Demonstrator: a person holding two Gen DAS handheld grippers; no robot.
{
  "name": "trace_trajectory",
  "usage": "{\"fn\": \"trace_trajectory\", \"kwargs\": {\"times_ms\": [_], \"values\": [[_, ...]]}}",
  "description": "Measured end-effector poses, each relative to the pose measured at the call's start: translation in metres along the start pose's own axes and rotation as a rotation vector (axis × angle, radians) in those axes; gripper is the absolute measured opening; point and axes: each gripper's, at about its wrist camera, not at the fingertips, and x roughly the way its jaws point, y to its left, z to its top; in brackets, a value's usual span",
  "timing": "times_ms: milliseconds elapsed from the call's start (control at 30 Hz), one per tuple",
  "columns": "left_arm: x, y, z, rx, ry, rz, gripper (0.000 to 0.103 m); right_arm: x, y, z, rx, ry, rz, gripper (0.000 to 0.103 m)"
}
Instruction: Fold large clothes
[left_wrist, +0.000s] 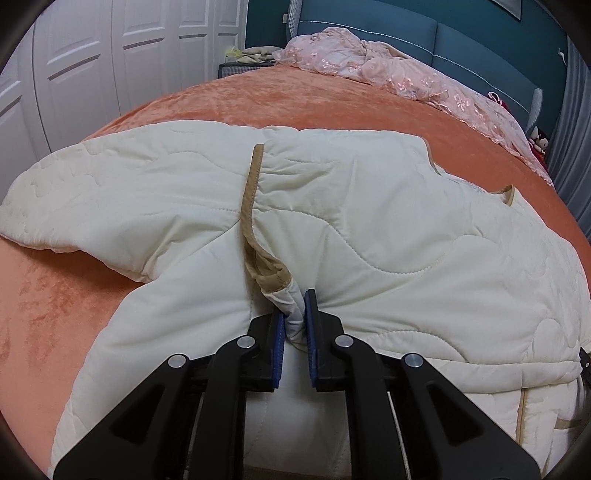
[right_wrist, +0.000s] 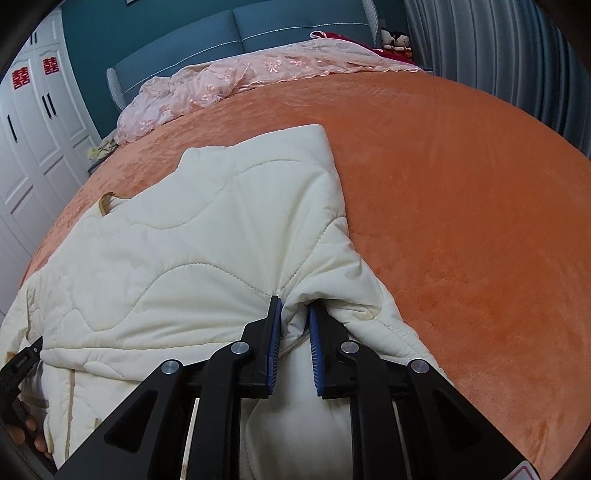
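Cream quilted jacket pinched by both grippers; red 囍 stickers visible.

Bed w/ orange velvety cover carrying everything. Lying directly on it: cream quilted jacket spreading across near part, sleeve reaching out to left; crumpled pink lace bedding sitting at far end, against blue headboard.
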Motion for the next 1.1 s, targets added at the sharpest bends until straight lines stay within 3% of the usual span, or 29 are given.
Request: {"fn": "trace_trajectory", "kwargs": {"times_ms": [100, 133, 200, 267, 367, 533, 633, 733, 833, 900, 933, 967, 1100], "values": [[-0.013, 0.020, 0.005, -0.091, 0.013, -0.073, 0.017, -0.038, 0.013, 0.002, 0.023, -0.021, -0.133, 0.026], [-0.022, 0.031, 0.007, -0.132, 0.022, -0.096, 0.026, -0.057, 0.023, -0.001, 0.026, -0.061, -0.144, 0.027], [-0.049, 0.057, 0.006, -0.199, 0.002, -0.125, 0.040, -0.084, 0.053, -0.004, -0.033, -0.112, -0.066, 0.028], [-0.075, 0.087, 0.004, -0.251, -0.034, -0.112, 0.058, -0.086, 0.099, -0.004, -0.178, -0.084, 0.027, 0.029], [-0.099, 0.147, 0.004, -0.362, -0.050, -0.085, 0.070, -0.069, 0.152, -0.008, -0.256, -0.032, 0.146, 0.029], [-0.096, 0.254, 0.016, -0.550, -0.031, 0.025, 0.071, -0.020, 0.197, -0.028, -0.258, 0.112, 0.204, 0.029], [-0.088, 0.307, 0.022, -0.674, -0.035, 0.055, 0.071, -0.011, 0.207, -0.056, -0.333, 0.089, 0.127, 0.030], [-0.069, 0.347, 0.023, -0.815, -0.018, 0.021, 0.071, -0.014, 0.207, -0.062, -0.356, 0.061, 0.114, 0.030], [-0.060, 0.360, 0.027, -0.899, -0.077, -0.007, 0.069, -0.014, 0.203, -0.061, -0.343, 0.059, 0.131, 0.031], [-0.054, 0.357, 0.041, -0.878, -0.084, -0.011, 0.045, -0.015, 0.199, -0.061, -0.328, 0.056, 0.150, 0.031], [-0.050, 0.351, 0.050, -0.857, -0.062, -0.019, 0.022, -0.014, 0.198, -0.059, -0.323, 0.056, 0.157, 0.031], [-0.048, 0.345, 0.060, -0.833, -0.052, -0.012, 0.008, -0.014, 0.197, -0.059, -0.318, 0.055, 0.166, 0.032], [-0.072, 0.281, 0.123, -0.581, -0.112, -0.039, 0.005, -0.017, 0.195, -0.056, -0.295, 0.055, 0.211, 0.037]]}}
